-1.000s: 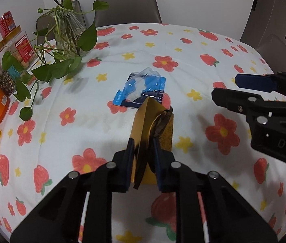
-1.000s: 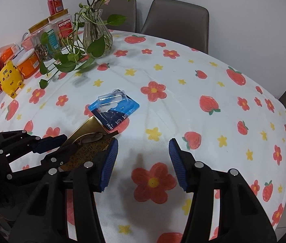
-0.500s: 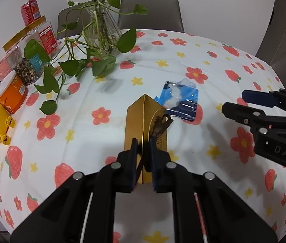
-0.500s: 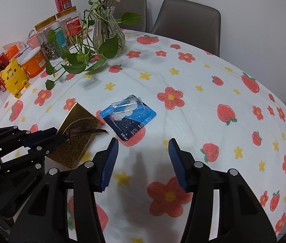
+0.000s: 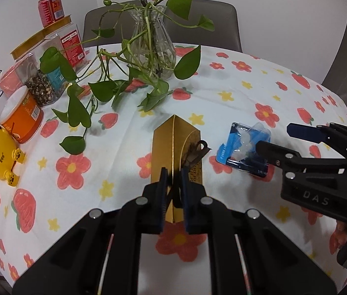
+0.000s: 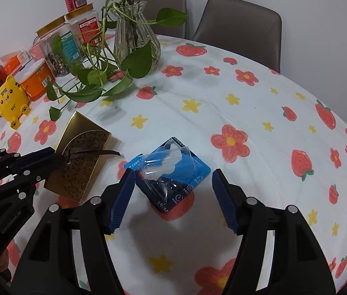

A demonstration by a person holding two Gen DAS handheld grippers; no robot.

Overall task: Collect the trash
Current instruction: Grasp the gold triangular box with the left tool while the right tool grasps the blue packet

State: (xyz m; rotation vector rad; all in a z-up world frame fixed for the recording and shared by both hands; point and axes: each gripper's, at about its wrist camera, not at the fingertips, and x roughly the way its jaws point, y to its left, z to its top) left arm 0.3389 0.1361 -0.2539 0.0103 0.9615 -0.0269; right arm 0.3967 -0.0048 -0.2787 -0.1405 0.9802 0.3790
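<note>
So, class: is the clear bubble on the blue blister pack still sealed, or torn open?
Torn open. On the blue blister pack the clear plastic is crumpled and lifted off the card, showing white backing; any contents cannot be told.

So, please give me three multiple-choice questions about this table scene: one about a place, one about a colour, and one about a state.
1. Where does the blue blister pack lie?
A. Between the open fingers of the right gripper
B. Inside the glass vase
C. On a chair

2. What colour is the folded card in the left gripper?
A. Silver
B. Gold
C. Green

3. How is the left gripper?
A. Wide open
B. Out of view
C. Shut on the folded card

Answers: 1 A, the pack rests on the tablecloth between the blue pads; 2 B, its surface is shiny gold; 3 C, both pads press the card's edge.
</note>
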